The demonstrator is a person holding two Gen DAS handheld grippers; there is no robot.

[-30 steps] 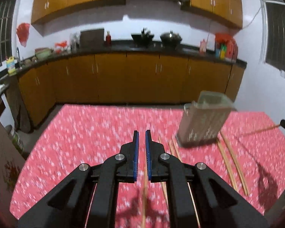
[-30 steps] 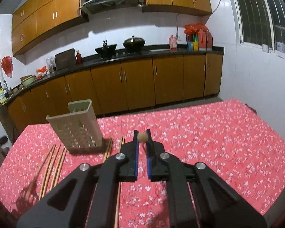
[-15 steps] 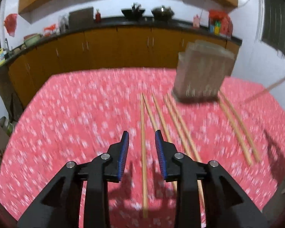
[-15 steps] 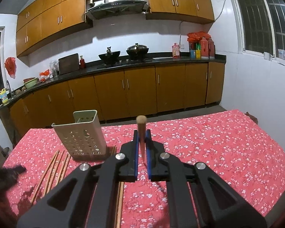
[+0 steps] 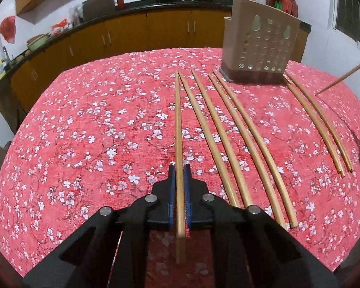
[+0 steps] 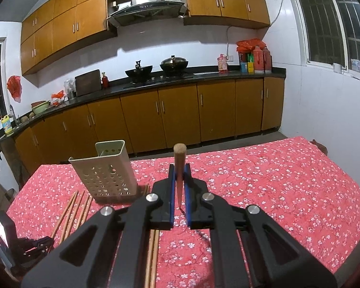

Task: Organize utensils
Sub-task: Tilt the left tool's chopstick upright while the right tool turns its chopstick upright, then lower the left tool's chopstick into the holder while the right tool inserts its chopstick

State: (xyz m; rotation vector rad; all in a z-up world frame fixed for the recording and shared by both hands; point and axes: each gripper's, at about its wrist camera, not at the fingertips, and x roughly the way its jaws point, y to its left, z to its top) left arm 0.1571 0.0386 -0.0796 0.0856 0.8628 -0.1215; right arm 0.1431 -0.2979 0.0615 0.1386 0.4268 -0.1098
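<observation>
Several long wooden chopsticks [image 5: 230, 129] lie side by side on the red floral tablecloth [image 5: 84, 124], in front of a beige perforated utensil holder [image 5: 261, 43]. My left gripper [image 5: 179, 168] is low over the cloth and shut on the leftmost chopstick [image 5: 178, 120], which runs between its pads. My right gripper [image 6: 179, 168] is shut on another chopstick [image 6: 179, 158] held raised and pointing forward; its tip shows at the right edge of the left wrist view [image 5: 343, 76]. The holder [image 6: 105, 170] stands left of the right gripper, with more chopsticks [image 6: 72, 208] beside it.
Two thinner chopsticks [image 5: 321, 124] lie right of the holder. Brown kitchen cabinets [image 6: 175, 115] and a dark counter with woks [image 6: 156, 69] run behind the table. The left gripper's body [image 6: 16, 244] shows at the lower left of the right wrist view.
My left gripper dropped to the cloth, opened, then closed on the leftmost chopstick. My right gripper rose a little, and the chopstick it holds has tilted more upright.
</observation>
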